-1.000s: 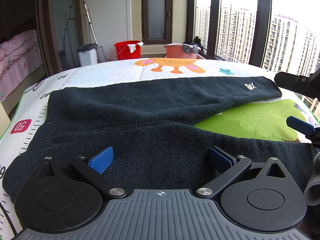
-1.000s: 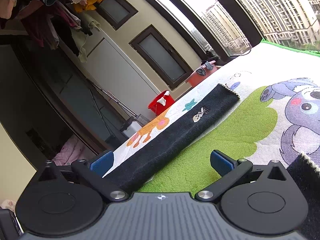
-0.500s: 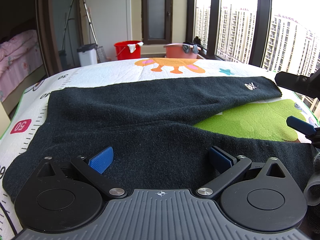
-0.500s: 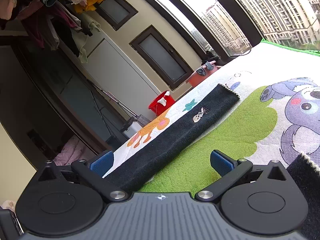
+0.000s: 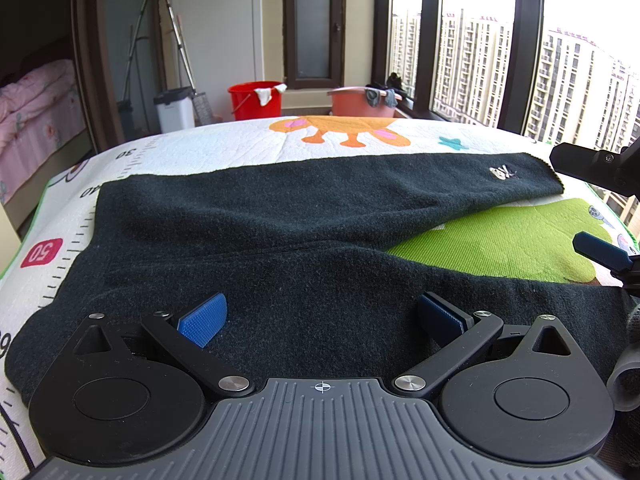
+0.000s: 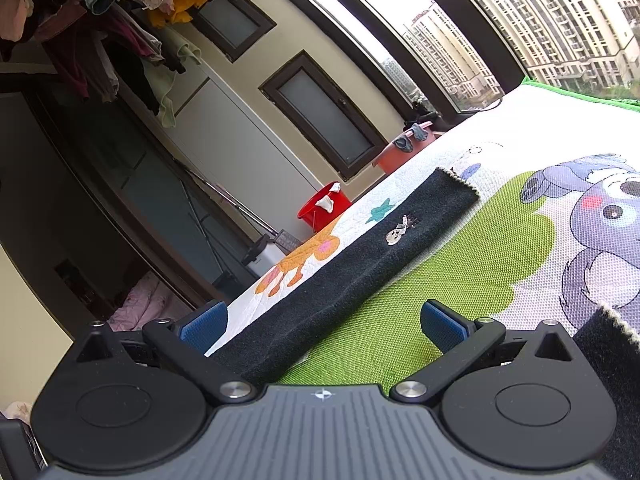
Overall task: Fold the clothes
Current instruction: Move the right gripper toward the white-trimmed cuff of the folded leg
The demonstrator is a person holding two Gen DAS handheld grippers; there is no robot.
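Dark trousers [image 5: 280, 240] lie spread flat on a cartoon mat [image 5: 224, 148], filling the middle of the left wrist view; one leg runs to the upper right, its cuff bearing a small logo [image 5: 503, 172], the other runs along the lower right. Green mat shows between the legs. The left gripper [image 5: 322, 318] sits low over the waist part at the bottom centre, jaws wide, nothing between them. In the right wrist view the right gripper [image 6: 323, 322] is tilted, jaws wide and empty, over the gap between the legs; the far leg [image 6: 360, 280] crosses diagonally from lower left to centre. A red bucket [image 5: 255, 99] stands beyond the mat.
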